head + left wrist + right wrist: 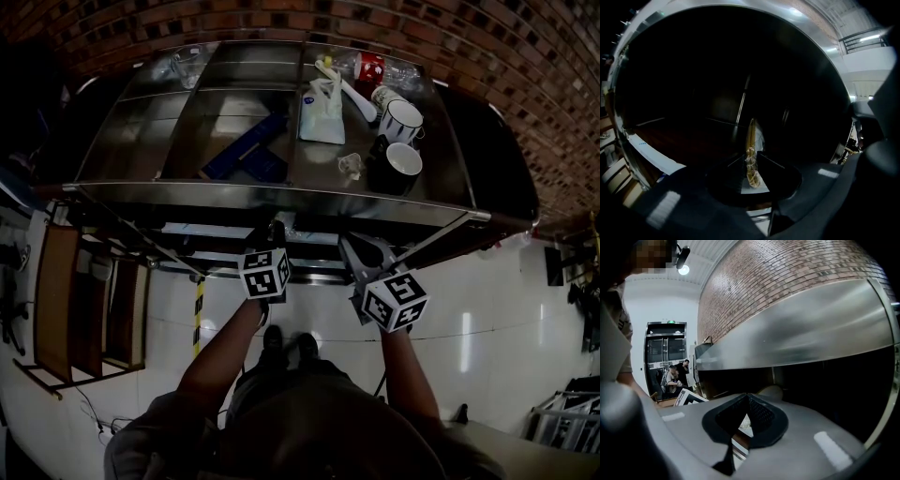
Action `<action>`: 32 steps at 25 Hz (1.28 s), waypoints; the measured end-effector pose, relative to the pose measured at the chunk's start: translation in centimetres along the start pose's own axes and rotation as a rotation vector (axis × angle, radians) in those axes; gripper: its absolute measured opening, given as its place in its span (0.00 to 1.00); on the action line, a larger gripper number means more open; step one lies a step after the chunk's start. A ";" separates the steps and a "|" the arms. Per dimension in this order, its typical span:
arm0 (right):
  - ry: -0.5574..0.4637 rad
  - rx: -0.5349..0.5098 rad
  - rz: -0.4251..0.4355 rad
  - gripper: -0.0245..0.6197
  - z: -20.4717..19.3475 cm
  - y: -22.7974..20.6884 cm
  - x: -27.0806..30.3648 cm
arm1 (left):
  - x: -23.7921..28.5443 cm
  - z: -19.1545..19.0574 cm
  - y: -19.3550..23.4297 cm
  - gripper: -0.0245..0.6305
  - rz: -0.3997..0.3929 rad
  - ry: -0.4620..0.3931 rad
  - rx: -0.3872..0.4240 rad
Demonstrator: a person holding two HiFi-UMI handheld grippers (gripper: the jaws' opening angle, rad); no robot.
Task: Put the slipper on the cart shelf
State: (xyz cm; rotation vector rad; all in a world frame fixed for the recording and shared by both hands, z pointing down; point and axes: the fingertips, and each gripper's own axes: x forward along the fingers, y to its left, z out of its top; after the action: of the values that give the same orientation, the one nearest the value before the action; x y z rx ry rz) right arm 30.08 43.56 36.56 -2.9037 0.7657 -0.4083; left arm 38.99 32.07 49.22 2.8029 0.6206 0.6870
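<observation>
In the head view, the cart (281, 190) has a crowded top, with mugs (403, 145) and a white bag (322, 112). That is probably why both tools work low, under its front rim. The left gripper (274, 234) reaches into the lower shelf, and the right gripper (354, 248) waits just beside it. In the left gripper view, the jaws stand only slightly apart, pinching what I take for the slipper (751, 136). It is thin, tan, edge-on and upright inside the dark shelf space, gripped across the sole so it goes in narrow, I judge. Whether it touches the shelf I cannot tell. In the right gripper view, the jaws meet at their tips on nothing and point under the steel rim, apparently not needed for this step.
</observation>
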 end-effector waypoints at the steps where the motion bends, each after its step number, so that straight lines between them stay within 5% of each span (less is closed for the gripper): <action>1: 0.001 0.000 0.001 0.04 0.0 0.1 0.0 | 0.0 -0.1 0.1 0.15 0.004 -0.001 0.002; 21: 0.001 0.002 0.021 0.04 -0.3 1.6 0.3 | -0.5 -1.7 1.5 0.35 0.004 0.076 0.105; 32: -0.021 -0.006 0.046 0.04 0.6 2.0 0.4 | -3.2 2.3 -0.4 0.30 -0.059 0.000 0.138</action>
State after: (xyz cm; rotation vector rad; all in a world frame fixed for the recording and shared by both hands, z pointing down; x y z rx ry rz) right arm 29.66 41.63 35.75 -2.8850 0.8296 -0.3709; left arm 37.39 30.79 45.79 2.8958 0.7753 0.6572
